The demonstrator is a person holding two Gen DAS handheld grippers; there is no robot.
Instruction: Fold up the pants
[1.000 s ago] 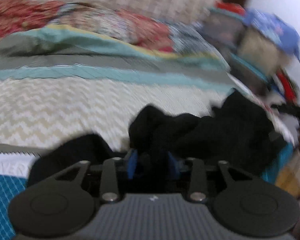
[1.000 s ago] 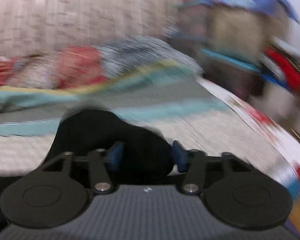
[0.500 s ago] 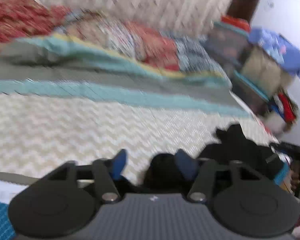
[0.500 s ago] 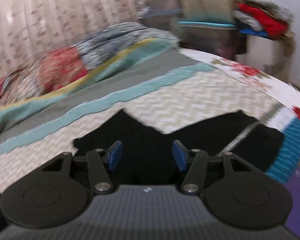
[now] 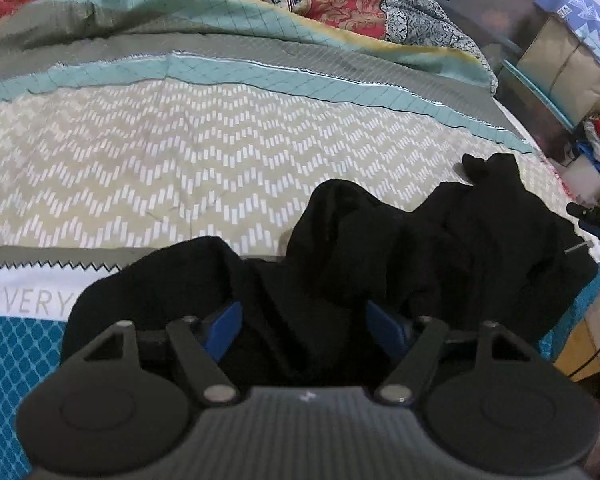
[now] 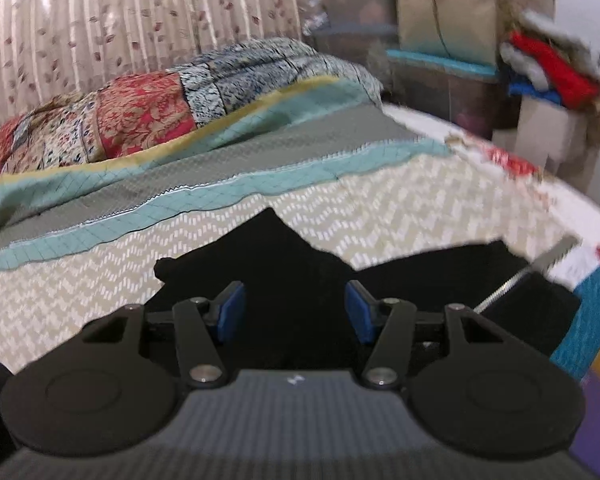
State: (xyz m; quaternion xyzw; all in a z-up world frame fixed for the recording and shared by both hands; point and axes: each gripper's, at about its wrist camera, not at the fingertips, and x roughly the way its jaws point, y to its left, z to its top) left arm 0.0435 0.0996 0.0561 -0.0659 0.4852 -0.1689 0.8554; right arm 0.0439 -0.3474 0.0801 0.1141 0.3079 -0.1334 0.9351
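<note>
Black pants (image 5: 380,248) lie bunched on the bed's near edge; they also show in the right wrist view (image 6: 284,256). My left gripper (image 5: 304,330) is open, its blue pads (image 5: 226,330) spread over the crumpled cloth with nothing pinched. My right gripper (image 6: 292,312) is open too, its blue pads (image 6: 358,316) wide apart above the black cloth. The right gripper's body (image 5: 596,222) shows at the right edge of the left wrist view, beyond the pants.
The bed is covered by a chevron quilt (image 5: 180,168) with teal and grey bands. A patterned blanket (image 6: 140,116) lies at the back. Stacked storage boxes (image 6: 440,40) and piled clothes (image 6: 548,72) stand beside the bed on the right.
The left gripper was shut on the pants a second ago and has opened wide. The right gripper stayed open and dropped lower over the cloth. The pants now rest on the bed.
</note>
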